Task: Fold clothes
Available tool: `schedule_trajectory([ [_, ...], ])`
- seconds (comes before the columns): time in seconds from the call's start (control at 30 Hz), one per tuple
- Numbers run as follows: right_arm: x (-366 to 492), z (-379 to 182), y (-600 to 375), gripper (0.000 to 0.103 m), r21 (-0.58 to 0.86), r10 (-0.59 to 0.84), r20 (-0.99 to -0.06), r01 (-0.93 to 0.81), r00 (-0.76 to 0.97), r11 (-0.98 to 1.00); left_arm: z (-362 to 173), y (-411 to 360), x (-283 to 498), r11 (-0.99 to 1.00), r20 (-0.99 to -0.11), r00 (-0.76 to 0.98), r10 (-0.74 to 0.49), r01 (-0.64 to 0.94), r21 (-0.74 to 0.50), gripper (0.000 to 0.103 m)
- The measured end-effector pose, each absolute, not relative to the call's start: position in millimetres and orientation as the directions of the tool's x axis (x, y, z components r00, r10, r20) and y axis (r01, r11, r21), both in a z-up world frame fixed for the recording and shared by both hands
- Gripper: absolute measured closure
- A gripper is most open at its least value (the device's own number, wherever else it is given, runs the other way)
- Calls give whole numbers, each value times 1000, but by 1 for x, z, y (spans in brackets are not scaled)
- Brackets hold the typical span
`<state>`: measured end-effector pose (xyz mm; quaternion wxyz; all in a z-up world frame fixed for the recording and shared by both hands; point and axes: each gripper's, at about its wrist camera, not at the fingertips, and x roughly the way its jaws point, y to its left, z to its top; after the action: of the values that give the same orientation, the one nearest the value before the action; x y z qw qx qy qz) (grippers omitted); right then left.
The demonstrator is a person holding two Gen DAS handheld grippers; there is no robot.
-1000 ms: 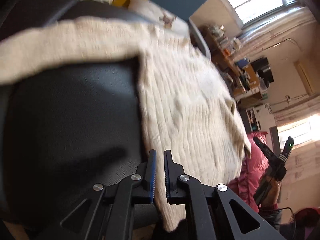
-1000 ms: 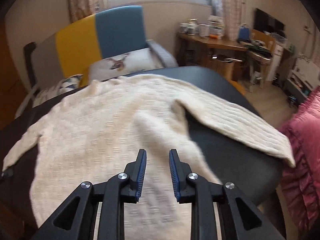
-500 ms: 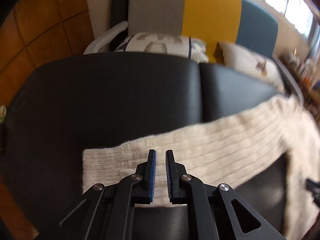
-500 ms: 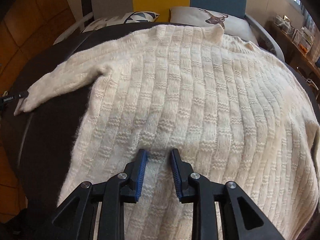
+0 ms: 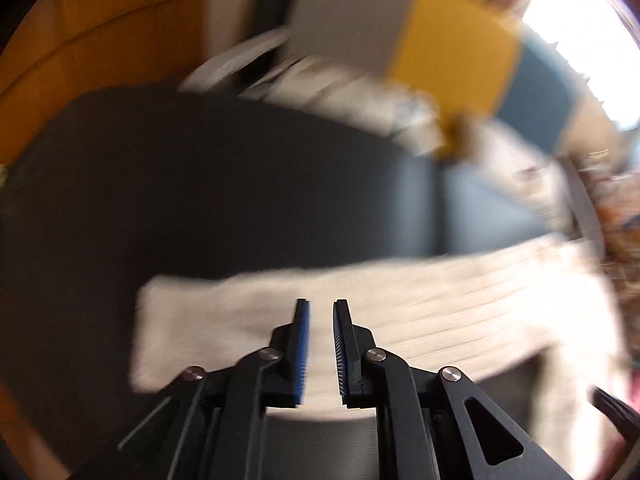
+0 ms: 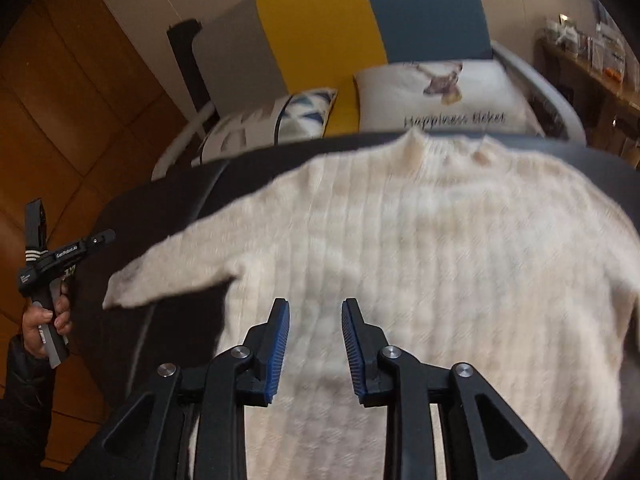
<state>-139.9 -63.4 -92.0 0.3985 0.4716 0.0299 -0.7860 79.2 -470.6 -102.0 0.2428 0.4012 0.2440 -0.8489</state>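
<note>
Currently listed: one cream knit sweater (image 6: 420,248), spread flat on a dark padded surface (image 6: 160,216), collar toward a sofa (image 6: 320,28) with two cushions. Left gripper (image 5: 320,312), jaws slightly parted and empty, sits over the outstretched sleeve (image 5: 320,300). Right gripper (image 6: 315,312), jaws apart and empty, sits over the sweater's lower body.

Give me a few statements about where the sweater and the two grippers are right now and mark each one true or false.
1. The cream sweater lies spread on the dark surface. True.
2. The right gripper grips the collar. False: its jaws are open and empty, over the lower body.
3. The left gripper points at the sleeve. True.
4. The sleeve is folded over the chest. False: it stretches out sideways.
5. The deer cushion sits on the sweater. False: it is behind it.
</note>
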Motion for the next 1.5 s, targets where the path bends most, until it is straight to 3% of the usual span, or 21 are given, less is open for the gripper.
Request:
schedule_trajectory([
  [0.13,-233,-80,-41,69,177,-489,-797,638,-354,-749,-60,-398,-16,-940,-709,-699,-97,298,-164,55],
  [0.17,-254,-85,-36,69,159,-469,-812,641,-347,-751,-60,-376,-44,-968,-704,-707,-69,217,-123,52],
  [0.33,-329,-122,-35,64,21,-336,-880,680,-335,-733,-91,-295,-171,-994,-741,-671,27,-95,49,52],
  [0.47,-364,-146,-52,56,-36,-282,-915,754,-289,-656,-130,-277,-235,-985,-799,-597,70,-170,40,52],
  [0.67,-395,-188,-78,51,-66,-184,-962,825,-202,-562,-158,-267,-256,-993,-836,-546,51,-115,14,52],
  [0.77,-402,-191,-75,49,-44,-205,-959,818,-195,-573,-163,-263,-251,-999,-825,-564,18,-45,9,55],
  [0.8,-403,-190,-74,58,-52,-205,-956,808,-210,-587,-164,-261,-250,-1000,-822,-570,7,-22,7,60],
  [0.83,-402,-188,-74,80,-66,-205,-950,796,-234,-601,-166,-260,-248,-1000,-818,-575,-5,1,5,81],
  [0.87,-399,-185,-75,97,-100,-204,-937,778,-283,-621,-167,-259,-246,-1000,-814,-580,-16,25,3,92],
  [0.97,-400,-186,-73,102,-119,-212,-902,689,-375,-715,-171,-255,-242,-996,-803,-593,-52,95,-5,92],
  [1.13,-400,-191,-71,101,-133,-193,-890,639,-413,-757,-162,-247,-215,-991,-793,-607,-50,128,-35,90],
  [1.33,-378,-159,-27,84,83,-335,-890,612,-310,-787,-141,-238,-175,-989,-782,-623,-18,127,-79,85],
  [1.5,-305,-141,10,84,180,-406,-884,630,-234,-755,-125,-230,-142,-985,-772,-635,8,126,-115,85],
])
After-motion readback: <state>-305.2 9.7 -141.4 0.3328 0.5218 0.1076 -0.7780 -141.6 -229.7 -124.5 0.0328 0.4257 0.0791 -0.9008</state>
